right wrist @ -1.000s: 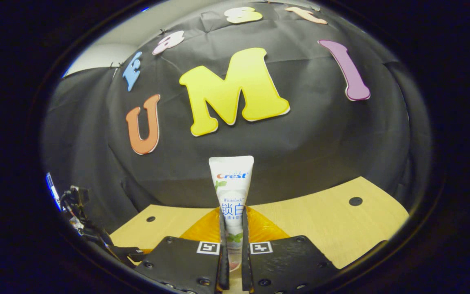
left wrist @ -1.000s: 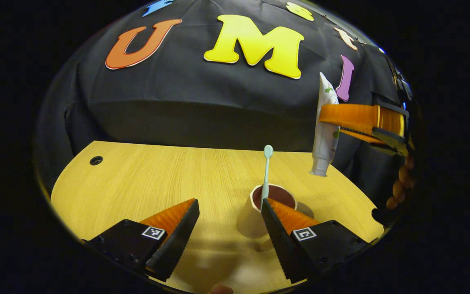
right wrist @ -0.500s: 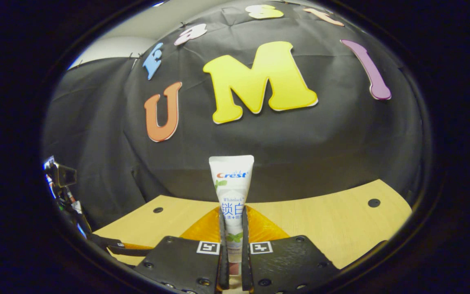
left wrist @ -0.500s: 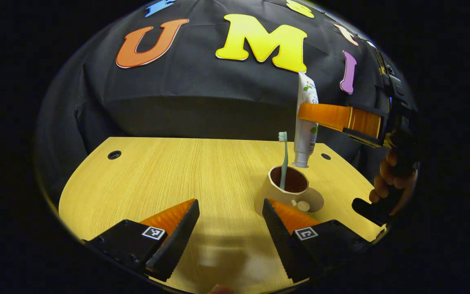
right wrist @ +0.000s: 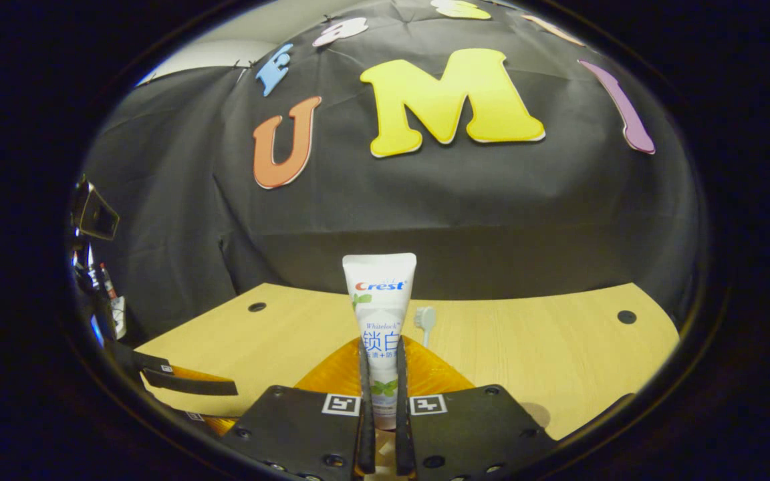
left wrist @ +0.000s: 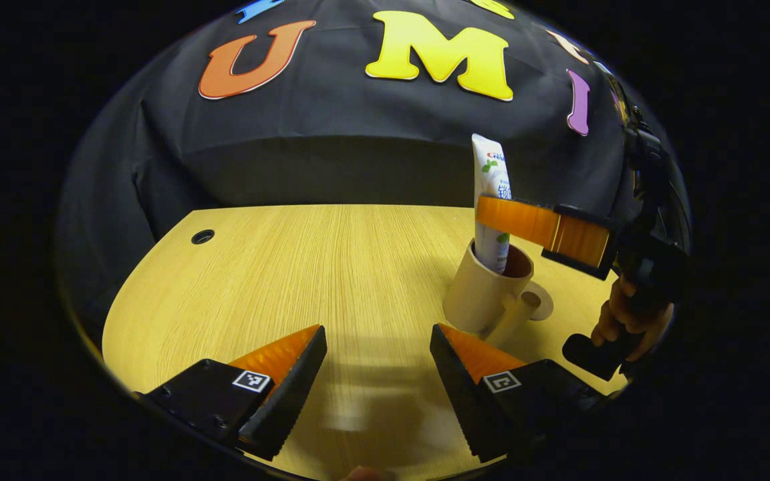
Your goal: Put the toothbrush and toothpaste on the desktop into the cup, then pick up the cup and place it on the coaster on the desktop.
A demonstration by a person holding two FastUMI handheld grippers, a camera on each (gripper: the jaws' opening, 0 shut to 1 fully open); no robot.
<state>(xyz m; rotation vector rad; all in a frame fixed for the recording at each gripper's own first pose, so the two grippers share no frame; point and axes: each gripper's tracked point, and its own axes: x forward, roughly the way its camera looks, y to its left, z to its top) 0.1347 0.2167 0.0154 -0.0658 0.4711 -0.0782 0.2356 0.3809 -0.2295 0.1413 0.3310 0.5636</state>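
Note:
A beige cup [left wrist: 478,300] with a dark inside stands on the wooden table [left wrist: 291,280], to the right and just ahead of my left gripper [left wrist: 378,347]. That gripper is open and holds nothing. My right gripper [left wrist: 498,217] hangs over the cup, shut on a white toothpaste tube [left wrist: 488,167]. The tube stands upright with its lower end inside the cup. In the right gripper view the tube [right wrist: 379,300] rises between the fingers of my right gripper [right wrist: 381,354]. The toothbrush head [right wrist: 425,317] pokes up just to its right.
A hand [left wrist: 625,317] holds the right gripper's handle at the table's right edge. The cup's handle [left wrist: 525,310] points to the right. The tabletop has round cable holes [left wrist: 202,236] [right wrist: 626,316]. My left gripper [right wrist: 184,381] shows low at the left of the right gripper view.
The right gripper has moved over the cup and lowered the toothpaste tube, so its lower end now sits inside. The left gripper has drawn back, leaving the cup farther off to the right.

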